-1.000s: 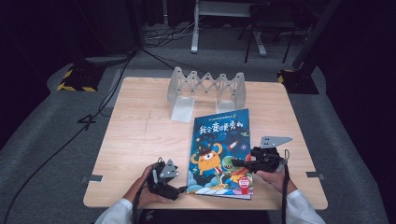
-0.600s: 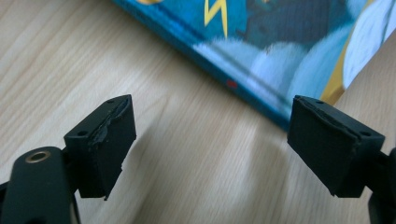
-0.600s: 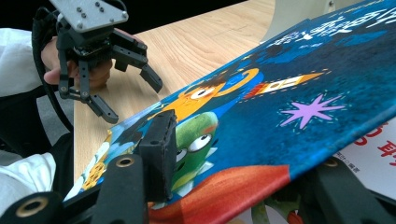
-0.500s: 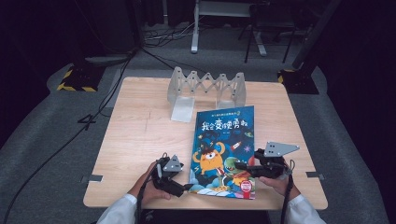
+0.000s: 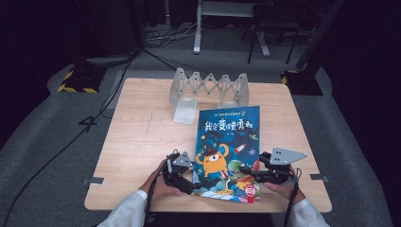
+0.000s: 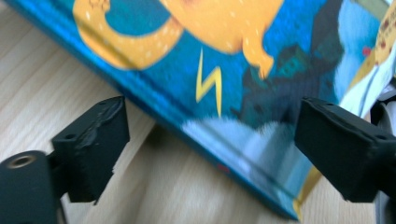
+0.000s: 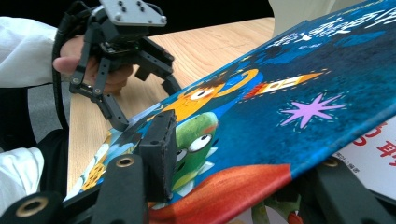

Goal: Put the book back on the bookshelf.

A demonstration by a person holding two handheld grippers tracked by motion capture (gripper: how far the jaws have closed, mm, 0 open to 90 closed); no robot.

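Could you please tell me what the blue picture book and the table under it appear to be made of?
The blue picture book with the orange monster looks like glossy printed card over paper: its lifted cover shows sheen and white printed pages beneath in the right gripper view. The pale table looks like light wood or wood-look laminate with a matt finish: fine straight grain lines show, though which one is unclear.

Left claw (image 5: pixel 189 182) jaws just opening wide, right claw (image 5: pixel 246 172) clamped

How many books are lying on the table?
1. The blue picture book lies on the near right part of the wooden table, between the two grippers; no other book is visible.
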